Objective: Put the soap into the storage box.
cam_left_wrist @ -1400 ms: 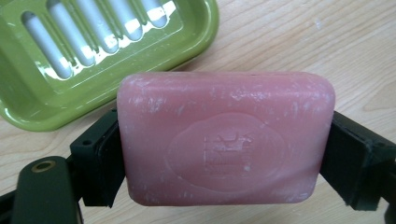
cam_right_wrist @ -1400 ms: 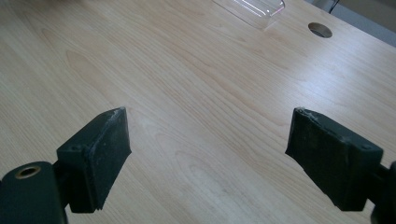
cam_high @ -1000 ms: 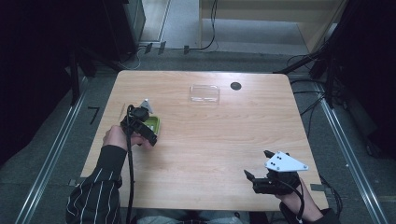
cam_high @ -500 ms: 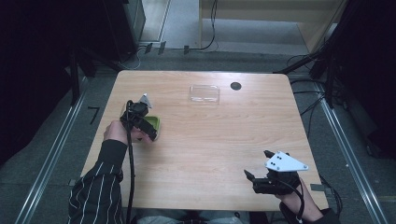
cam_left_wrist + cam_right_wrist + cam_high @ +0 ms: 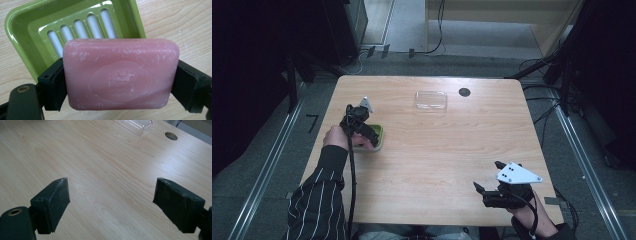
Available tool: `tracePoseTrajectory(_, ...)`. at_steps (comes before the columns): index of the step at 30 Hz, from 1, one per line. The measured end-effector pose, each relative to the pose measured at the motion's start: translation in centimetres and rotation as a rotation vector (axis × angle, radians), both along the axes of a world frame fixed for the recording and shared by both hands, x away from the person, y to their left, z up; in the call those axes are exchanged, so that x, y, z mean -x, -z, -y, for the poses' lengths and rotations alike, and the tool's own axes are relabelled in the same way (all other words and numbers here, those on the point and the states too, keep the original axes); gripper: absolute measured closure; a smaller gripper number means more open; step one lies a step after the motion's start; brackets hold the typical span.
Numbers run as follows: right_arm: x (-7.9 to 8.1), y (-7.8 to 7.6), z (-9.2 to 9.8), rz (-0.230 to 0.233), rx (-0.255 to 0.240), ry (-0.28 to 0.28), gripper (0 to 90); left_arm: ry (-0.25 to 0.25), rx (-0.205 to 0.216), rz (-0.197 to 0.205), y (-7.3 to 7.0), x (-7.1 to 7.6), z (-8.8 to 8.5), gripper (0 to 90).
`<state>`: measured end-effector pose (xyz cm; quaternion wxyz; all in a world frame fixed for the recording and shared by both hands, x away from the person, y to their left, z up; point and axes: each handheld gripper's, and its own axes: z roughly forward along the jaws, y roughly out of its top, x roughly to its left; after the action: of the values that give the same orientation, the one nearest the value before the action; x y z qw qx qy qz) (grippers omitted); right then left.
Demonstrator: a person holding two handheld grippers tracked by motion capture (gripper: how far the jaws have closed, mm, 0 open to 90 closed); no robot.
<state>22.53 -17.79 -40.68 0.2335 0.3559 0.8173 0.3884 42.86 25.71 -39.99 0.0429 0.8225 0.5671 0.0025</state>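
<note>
The left claw (image 5: 117,82) clamps a pink soap (image 5: 121,76) over the green dish (image 5: 22,30), plain in its own view, while the right claw (image 5: 111,205) gapes above bare worktop (image 5: 100,170).

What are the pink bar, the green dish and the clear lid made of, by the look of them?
Pink bar: likely soap, matte and waxy, with whitish scuffs and a stamped oval emblem. Green dish: glossy moulded plastic, with bright highlights and a slotted floor. Clear lid: probably thin see-through plastic; the wood grain shows through it.
</note>
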Motion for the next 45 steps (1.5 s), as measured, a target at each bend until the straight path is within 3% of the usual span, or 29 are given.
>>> tracePoseTrajectory(9, 0.0, 0.0, 0.0, -0.002, -0.001, 0.002, 13.8, -0.051, 0.004, 0.024, 0.1, -0.5, -0.5, 13.8)
tracePoseTrajectory(20, 0.0, 0.0, 0.0, 0.004, 0.001, -0.003, 13.8, -0.094, -0.015, 0.027, 0.8, -1.2, -0.9, 13.8)
tracePoseTrajectory(27, 0.0, 0.0, 0.0, -0.001, 0.0, 0.001, 13.8, -0.131, -0.003, 0.028, 1.1, -1.5, -1.3, 13.8)
tracePoseTrajectory(45, 0.0, 0.0, 0.0, -0.002, -0.002, 0.0, 13.8, -0.179, -0.003, 0.034, 1.7, -2.3, -1.6, 13.8)
